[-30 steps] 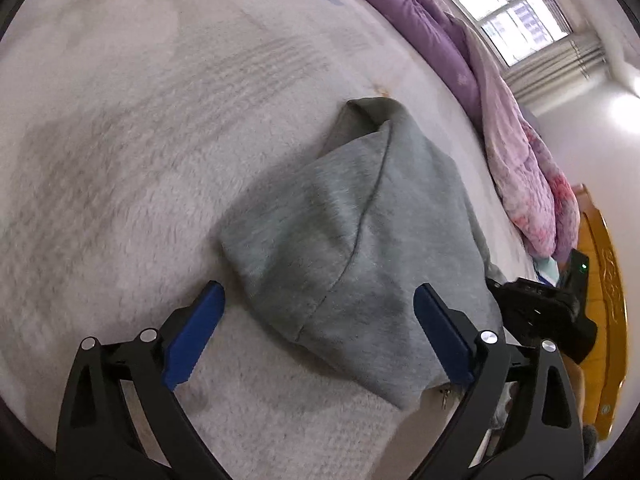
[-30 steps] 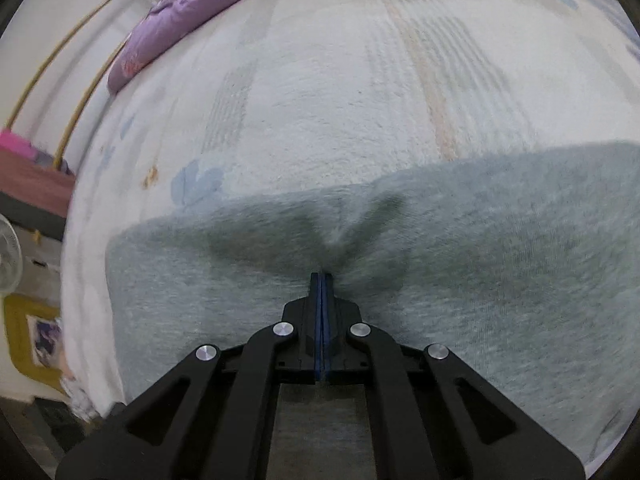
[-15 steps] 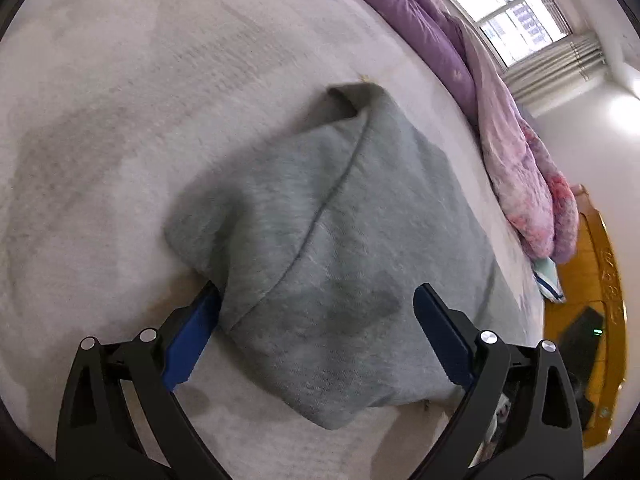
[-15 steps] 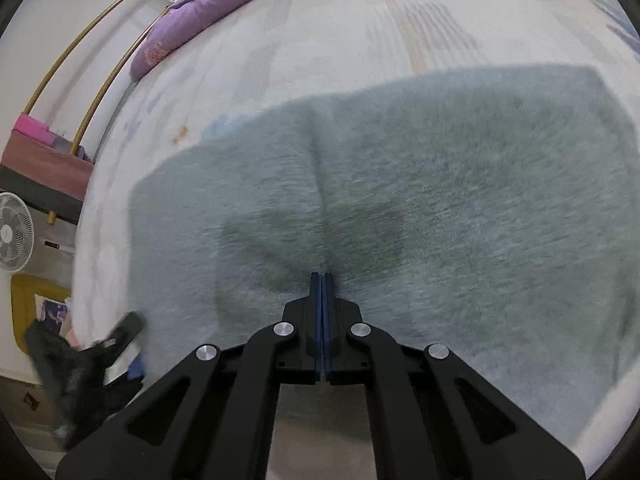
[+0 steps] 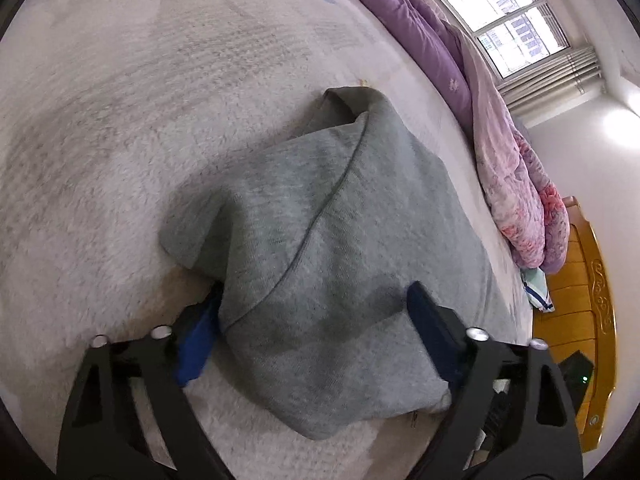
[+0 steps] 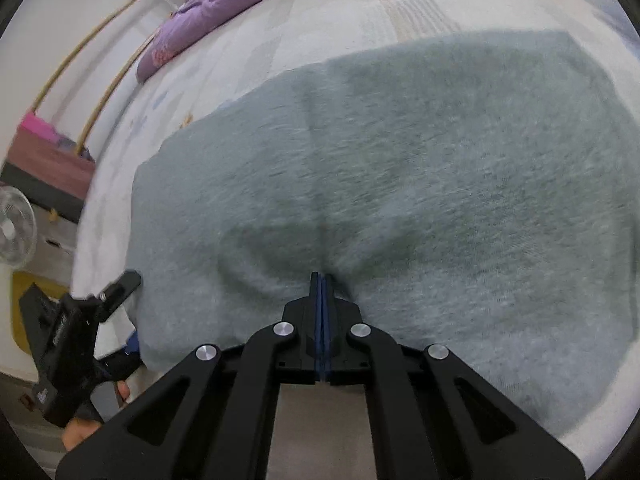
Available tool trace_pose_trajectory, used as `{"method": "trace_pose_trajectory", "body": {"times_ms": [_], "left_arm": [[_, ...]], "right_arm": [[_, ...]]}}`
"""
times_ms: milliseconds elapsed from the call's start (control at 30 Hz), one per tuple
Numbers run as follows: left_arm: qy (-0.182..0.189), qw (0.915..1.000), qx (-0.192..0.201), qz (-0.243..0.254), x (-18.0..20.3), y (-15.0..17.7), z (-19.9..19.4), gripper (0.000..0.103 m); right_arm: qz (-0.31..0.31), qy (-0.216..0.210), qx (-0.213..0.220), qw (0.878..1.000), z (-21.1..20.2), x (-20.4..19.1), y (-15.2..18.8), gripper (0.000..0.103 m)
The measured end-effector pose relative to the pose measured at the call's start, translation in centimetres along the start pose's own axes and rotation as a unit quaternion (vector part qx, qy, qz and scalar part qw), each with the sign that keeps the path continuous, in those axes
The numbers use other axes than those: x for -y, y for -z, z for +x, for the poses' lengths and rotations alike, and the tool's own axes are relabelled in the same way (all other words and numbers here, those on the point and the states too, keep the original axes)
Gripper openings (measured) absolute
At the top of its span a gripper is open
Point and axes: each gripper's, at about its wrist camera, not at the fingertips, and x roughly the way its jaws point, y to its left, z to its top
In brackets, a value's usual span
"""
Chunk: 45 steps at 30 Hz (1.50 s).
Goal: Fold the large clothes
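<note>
A grey sweatshirt (image 5: 320,248) lies spread on the white fleecy bed cover (image 5: 100,140). In the left wrist view a folded corner with a seam drapes between my left gripper's (image 5: 316,320) blue pads, which stand wide apart on either side of the cloth; the gripper is open. In the right wrist view the sweatshirt (image 6: 420,168) fills the middle, and my right gripper (image 6: 322,280) is shut on its near edge, pinching up a small ridge. The left gripper (image 6: 76,332) shows at the lower left by the garment's corner.
A purple and pink quilt (image 5: 500,128) is bunched along the far side of the bed, under a window (image 5: 508,20). A wooden headboard (image 5: 580,320) stands at the right. A fan (image 6: 16,232) and a low shelf (image 6: 48,168) stand beyond the bed's left edge.
The sweatshirt has been pulled toward me and spread wider. My left gripper has moved onto its folded corner, so the cloth now lies between the open pads. The right gripper stays shut.
</note>
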Motion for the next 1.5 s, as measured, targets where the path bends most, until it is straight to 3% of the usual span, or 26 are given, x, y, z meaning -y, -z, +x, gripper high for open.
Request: {"method": "trace_pose_trajectory", "body": {"times_ms": [33,100,200,233,367,433,467,533,633,700,800,1100,1333,1500], "left_arm": [[0.005,1.0000,-0.004,-0.001,0.0,-0.2,0.0,0.066],[0.017,0.9997,-0.017,-0.003,-0.1,-0.6,0.3,0.061],[0.030,0.9989,-0.030,0.020,0.8,-1.3,0.6,0.028],[0.030,0.9984,-0.032,0.036,1.5,-1.6,0.4,0.023],[0.061,0.9956,-0.037,0.061,3.5,-3.0,-1.6,0.022],[0.071,0.9941,-0.046,0.069,4.5,-3.6,-2.2,0.022],[0.071,0.9933,-0.051,0.075,5.1,-3.9,-2.5,0.022],[0.075,0.9917,-0.056,0.088,6.2,-4.3,-2.7,0.022],[0.072,0.9899,-0.061,0.106,7.4,-4.4,-3.0,0.022],[0.080,0.9892,-0.062,0.106,7.9,-4.3,-3.3,0.022],[0.083,0.9882,-0.066,0.110,8.5,-4.2,-3.4,0.022],[0.093,0.9830,-0.075,0.140,10.7,-4.0,-3.9,0.022],[0.091,0.9771,-0.072,0.178,14.1,-2.6,-4.0,0.022],[0.099,0.9664,-0.079,0.223,18.4,-0.1,-3.5,0.022]], "right_arm": [[0.007,-0.009,-0.001,1.000,0.0,0.2,-0.2,0.000],[0.008,-0.021,0.001,1.000,-0.2,0.4,-0.2,0.000],[0.015,-0.047,0.017,0.999,-1.2,0.9,0.3,0.000],[0.015,-0.052,0.024,0.998,-1.7,0.9,0.7,0.003],[-0.038,-0.034,0.059,0.997,-3.8,-1.2,2.0,0.010],[-0.080,-0.030,0.087,0.993,-4.9,-2.7,2.7,0.017],[-0.103,-0.027,0.101,0.989,-5.4,-3.5,3.2,0.026],[-0.155,-0.021,0.132,0.979,-6.1,-5.6,4.6,0.051],[-0.233,-0.023,0.171,0.957,-6.3,-9.1,6.9,0.065],[-0.280,-0.013,0.186,0.942,-5.7,-11.0,8.2,0.067],[-0.312,0.015,0.204,0.928,-4.0,-12.3,8.8,0.068],[-0.305,0.014,0.210,0.929,-0.7,-13.0,7.6,0.069],[-0.273,0.003,0.224,0.936,-1.5,-12.1,5.7,0.073],[-0.211,-0.028,0.237,0.948,-4.2,-9.0,4.9,0.073]]}}
